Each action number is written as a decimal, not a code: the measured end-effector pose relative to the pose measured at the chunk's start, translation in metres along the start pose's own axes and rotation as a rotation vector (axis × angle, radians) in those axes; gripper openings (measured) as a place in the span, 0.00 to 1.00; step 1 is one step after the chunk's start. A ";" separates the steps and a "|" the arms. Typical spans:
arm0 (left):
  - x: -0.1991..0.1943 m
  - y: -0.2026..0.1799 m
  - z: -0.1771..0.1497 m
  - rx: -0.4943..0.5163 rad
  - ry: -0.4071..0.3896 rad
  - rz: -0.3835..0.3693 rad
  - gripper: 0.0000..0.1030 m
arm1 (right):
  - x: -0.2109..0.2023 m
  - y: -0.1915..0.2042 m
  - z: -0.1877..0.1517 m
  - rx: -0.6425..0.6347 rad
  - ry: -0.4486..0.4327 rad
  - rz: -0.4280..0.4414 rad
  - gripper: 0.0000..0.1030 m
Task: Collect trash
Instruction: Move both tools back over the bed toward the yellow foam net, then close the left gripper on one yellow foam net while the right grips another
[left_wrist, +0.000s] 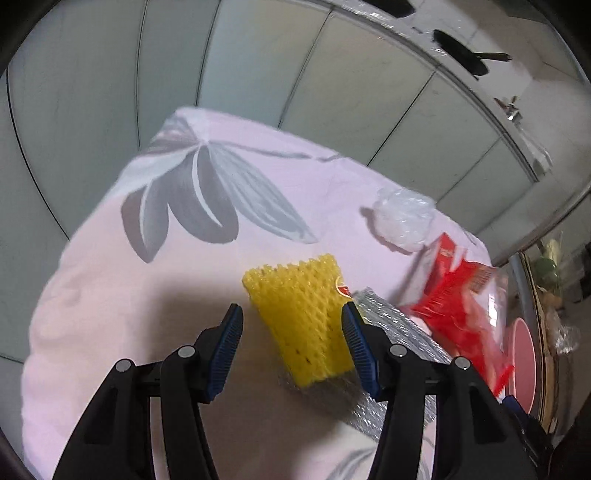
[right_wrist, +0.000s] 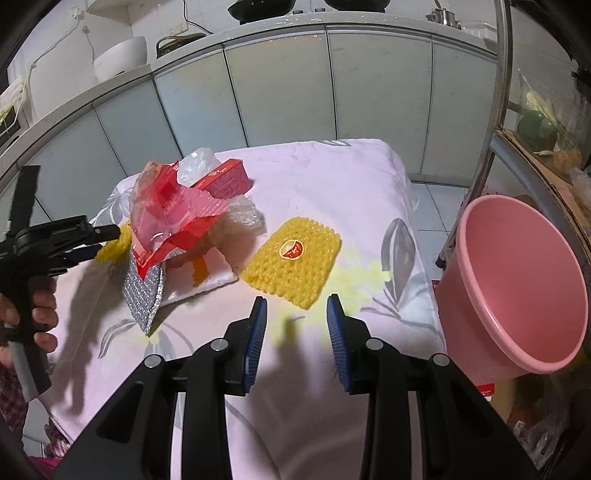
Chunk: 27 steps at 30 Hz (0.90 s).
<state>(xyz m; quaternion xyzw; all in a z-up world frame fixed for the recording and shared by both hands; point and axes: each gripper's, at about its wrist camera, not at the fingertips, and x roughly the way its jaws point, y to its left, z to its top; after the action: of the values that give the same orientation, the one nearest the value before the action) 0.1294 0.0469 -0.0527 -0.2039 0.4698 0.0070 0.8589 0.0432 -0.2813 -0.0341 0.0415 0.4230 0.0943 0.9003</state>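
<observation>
Jaws of left gripper (left_wrist: 291, 341) apart, straddling yellow foam net (left_wrist: 301, 317) without pressing it; net lying on silver bubble wrap (left_wrist: 399, 332) atop pink flowered cloth (left_wrist: 110, 295) over the bench. Beyond: red wrapper (left_wrist: 454, 295), crumpled clear plastic (left_wrist: 402, 218).

Jaws of right gripper (right_wrist: 297, 308) apart too, empty, hovering just short of second yellow net (right_wrist: 293, 258) with red sticker (right_wrist: 291, 250), flat on the cloth. Left of it, white foam pad (right_wrist: 218, 277) and red-wrapper pile (right_wrist: 173, 221); pink bucket (right_wrist: 517, 280) at right, off the bench edge. Hand (right_wrist: 37, 317) gripping left tool's handle.
</observation>
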 end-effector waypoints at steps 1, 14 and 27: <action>0.002 0.002 0.000 -0.008 0.006 -0.013 0.53 | 0.002 0.000 0.001 0.001 0.003 0.003 0.33; -0.022 0.010 -0.006 0.033 -0.091 -0.041 0.07 | 0.033 -0.002 0.019 0.042 0.039 0.027 0.33; -0.070 0.003 -0.023 0.196 -0.205 0.032 0.07 | 0.062 -0.003 0.026 0.038 0.065 -0.055 0.49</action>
<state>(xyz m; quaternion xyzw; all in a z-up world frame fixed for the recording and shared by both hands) 0.0710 0.0538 -0.0084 -0.1097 0.3813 -0.0042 0.9179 0.1025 -0.2711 -0.0646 0.0438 0.4547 0.0627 0.8874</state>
